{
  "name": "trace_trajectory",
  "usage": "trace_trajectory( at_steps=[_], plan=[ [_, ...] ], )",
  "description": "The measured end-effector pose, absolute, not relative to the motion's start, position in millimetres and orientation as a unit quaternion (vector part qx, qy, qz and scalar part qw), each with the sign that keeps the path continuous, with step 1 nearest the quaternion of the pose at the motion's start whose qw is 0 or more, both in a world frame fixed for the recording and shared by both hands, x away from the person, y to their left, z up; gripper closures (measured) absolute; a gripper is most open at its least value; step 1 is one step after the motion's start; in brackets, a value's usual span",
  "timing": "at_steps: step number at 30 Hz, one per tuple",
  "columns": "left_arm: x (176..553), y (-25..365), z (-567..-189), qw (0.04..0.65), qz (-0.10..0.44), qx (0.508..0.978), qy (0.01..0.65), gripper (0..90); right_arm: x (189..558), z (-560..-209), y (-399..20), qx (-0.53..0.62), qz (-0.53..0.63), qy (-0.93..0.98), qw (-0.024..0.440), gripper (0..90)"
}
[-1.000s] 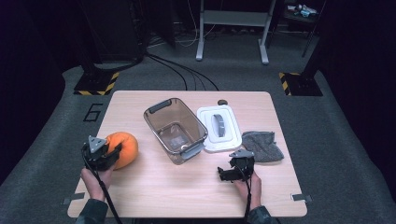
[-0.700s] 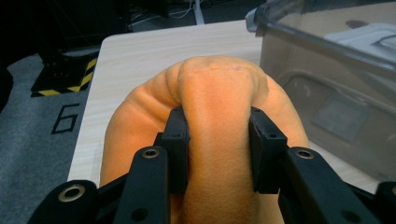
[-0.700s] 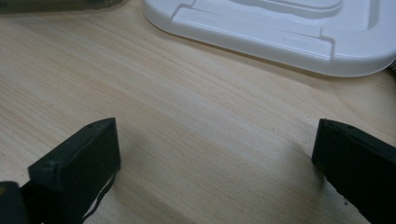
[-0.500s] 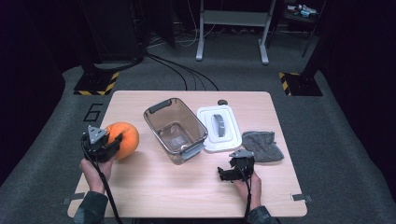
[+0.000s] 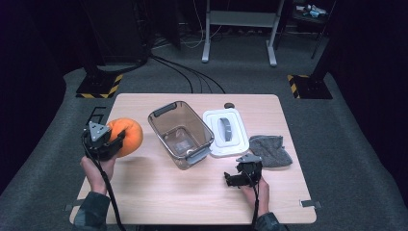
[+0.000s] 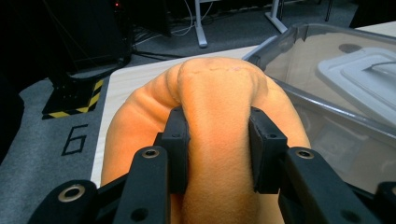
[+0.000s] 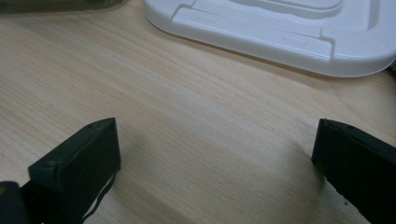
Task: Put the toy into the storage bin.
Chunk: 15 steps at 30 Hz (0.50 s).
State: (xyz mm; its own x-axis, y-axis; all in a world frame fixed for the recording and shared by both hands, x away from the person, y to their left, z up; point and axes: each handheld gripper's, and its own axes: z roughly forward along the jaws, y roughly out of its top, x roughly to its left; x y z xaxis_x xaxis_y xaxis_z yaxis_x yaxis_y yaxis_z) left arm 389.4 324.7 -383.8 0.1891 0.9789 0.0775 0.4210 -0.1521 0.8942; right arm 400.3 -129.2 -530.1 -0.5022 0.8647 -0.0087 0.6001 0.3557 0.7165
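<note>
A soft orange plush ball hangs above the table's left edge, pinched in my left gripper. In the left gripper view both black pads squeeze a fold of the orange plush, with my left gripper shut on it. A clear plastic bin stands empty at the table's middle, just right of the ball. Its white lid lies flat beside it. My right gripper rests low on the table near the front right, jaws wide apart; in the right gripper view, my right gripper has only bare wood between its pads.
A grey cloth lies at the right, past the lid. A small dark knob sits near the table's far edge. The wooden table has bare room in front of the bin. The white lid's edge lies just ahead of the right gripper.
My left gripper has risen with the orange plush ball, lifting it off the table. The right gripper has stayed in place.
</note>
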Motion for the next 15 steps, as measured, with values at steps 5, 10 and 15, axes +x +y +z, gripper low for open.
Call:
trace_trajectory(
  at_steps=[5, 10, 15],
  plan=[
    [392.4, 322.1, -373.1, 0.391, 0.367, 0.666, 0.518, 64.2, 400.1, -530.0, -128.2, 0.464, 0.337, 0.796, 0.195, 0.4],
    [396.5, 315.9, -360.7, 0.394, 0.372, 0.671, 0.506, 64.1, 400.1, -529.9, -128.3, 0.463, 0.336, 0.796, 0.195, 0.4],
    [400.8, 308.8, -353.3, 0.398, 0.374, 0.673, 0.498, 64.0, 400.1, -529.9, -128.3, 0.464, 0.336, 0.796, 0.195, 0.5]
  ],
)
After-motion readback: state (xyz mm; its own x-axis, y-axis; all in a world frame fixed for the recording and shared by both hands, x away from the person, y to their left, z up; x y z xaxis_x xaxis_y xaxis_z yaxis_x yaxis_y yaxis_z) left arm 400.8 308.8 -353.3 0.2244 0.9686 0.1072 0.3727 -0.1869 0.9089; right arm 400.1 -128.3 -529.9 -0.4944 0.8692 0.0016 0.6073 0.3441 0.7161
